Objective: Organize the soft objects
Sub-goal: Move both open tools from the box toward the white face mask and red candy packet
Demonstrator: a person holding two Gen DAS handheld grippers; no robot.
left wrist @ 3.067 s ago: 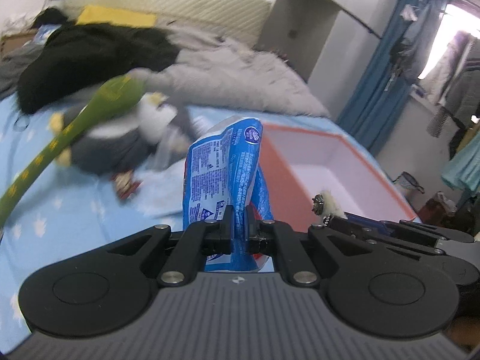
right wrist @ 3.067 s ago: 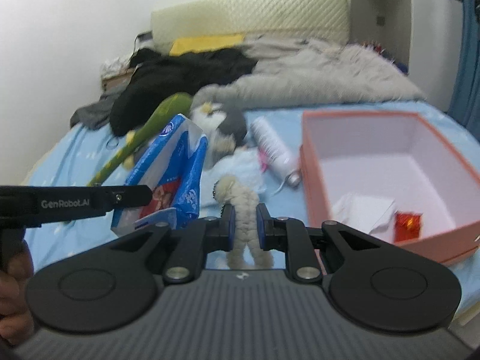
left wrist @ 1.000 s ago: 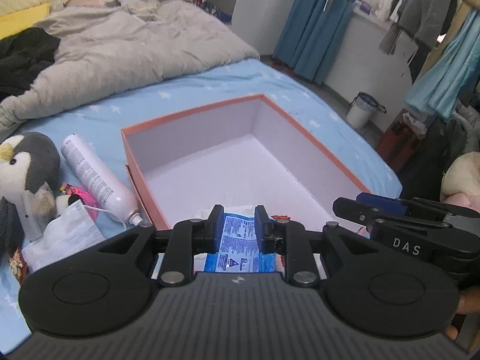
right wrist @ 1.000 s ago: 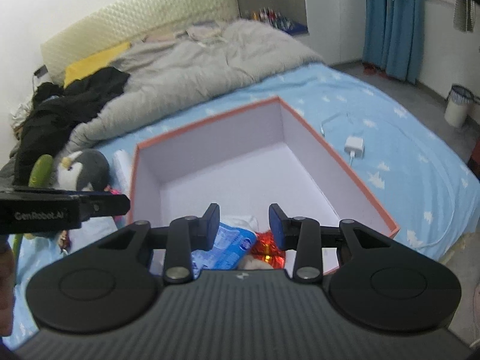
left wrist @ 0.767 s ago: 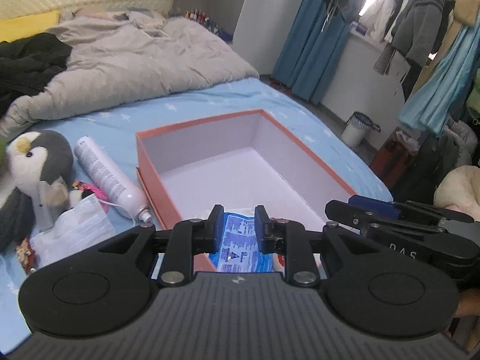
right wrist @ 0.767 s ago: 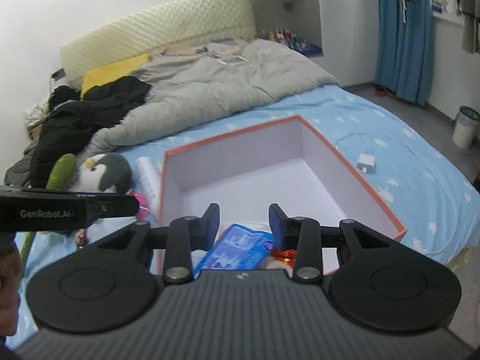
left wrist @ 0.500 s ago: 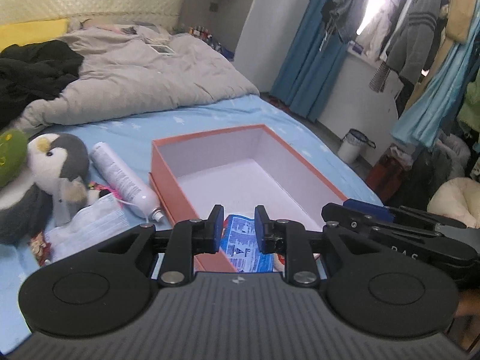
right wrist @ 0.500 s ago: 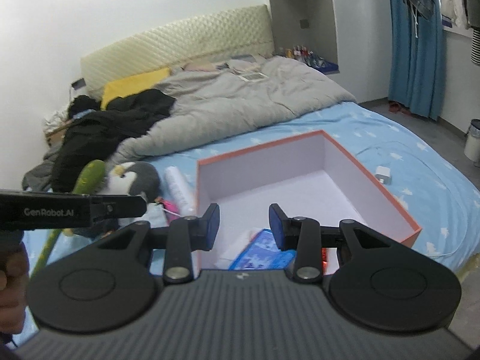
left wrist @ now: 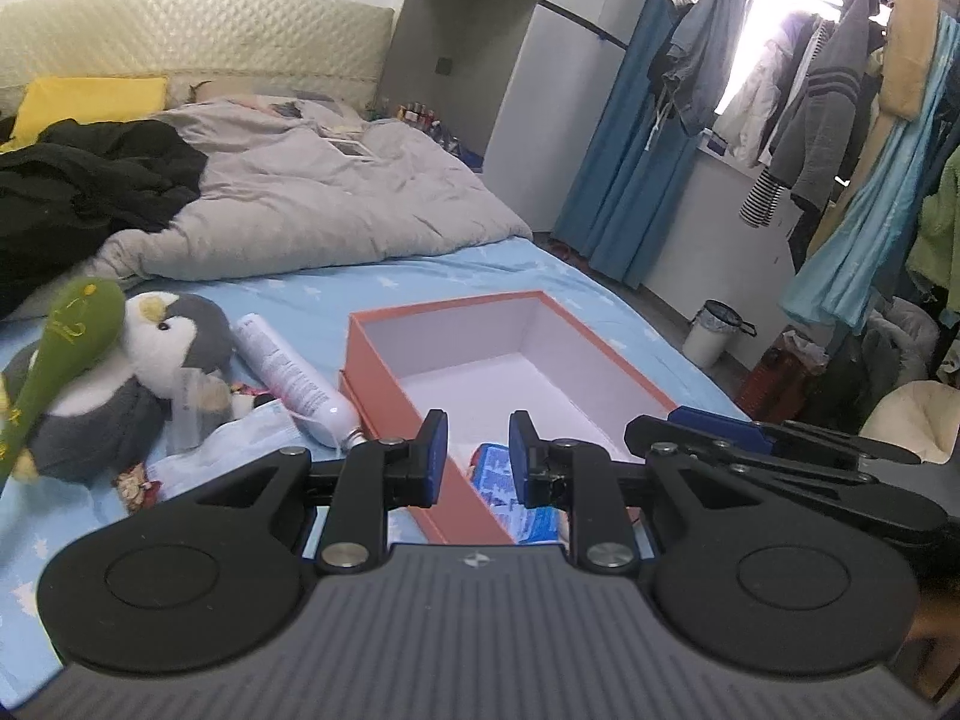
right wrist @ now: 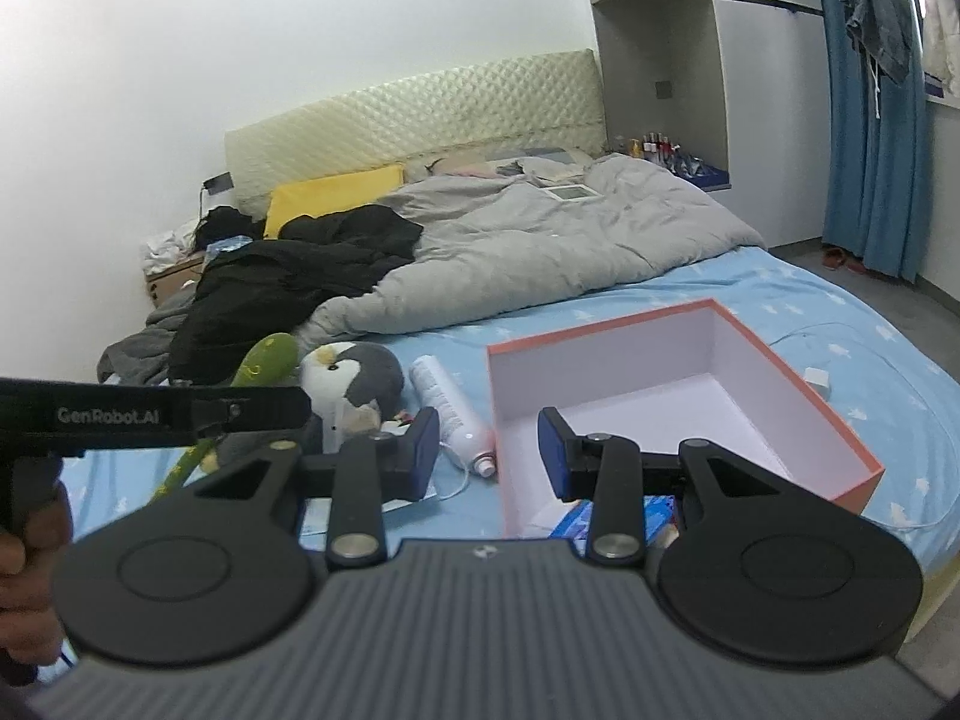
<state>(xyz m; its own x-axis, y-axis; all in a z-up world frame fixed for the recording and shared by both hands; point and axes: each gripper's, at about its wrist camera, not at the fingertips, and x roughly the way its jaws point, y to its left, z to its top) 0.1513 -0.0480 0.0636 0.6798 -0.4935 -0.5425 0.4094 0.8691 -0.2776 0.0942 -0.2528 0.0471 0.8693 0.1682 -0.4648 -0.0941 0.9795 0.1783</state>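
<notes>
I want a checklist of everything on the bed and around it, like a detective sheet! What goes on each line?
Surface: bed sheet, light blue with white stars, rumpled grey duvet and black clothes behind.
Job's things: orange box, open, with a blue packet lying inside at its near end; penguin plush and green plush on the sheet left of the box.
Clutter: white spray can lying beside the box; face mask near it.
Grippers: left gripper and right gripper, both with jaws open and holding nothing.
Cables: white cord with charger right of the box.
Surroundings: blue curtain, hanging clothes, waste bin.
</notes>
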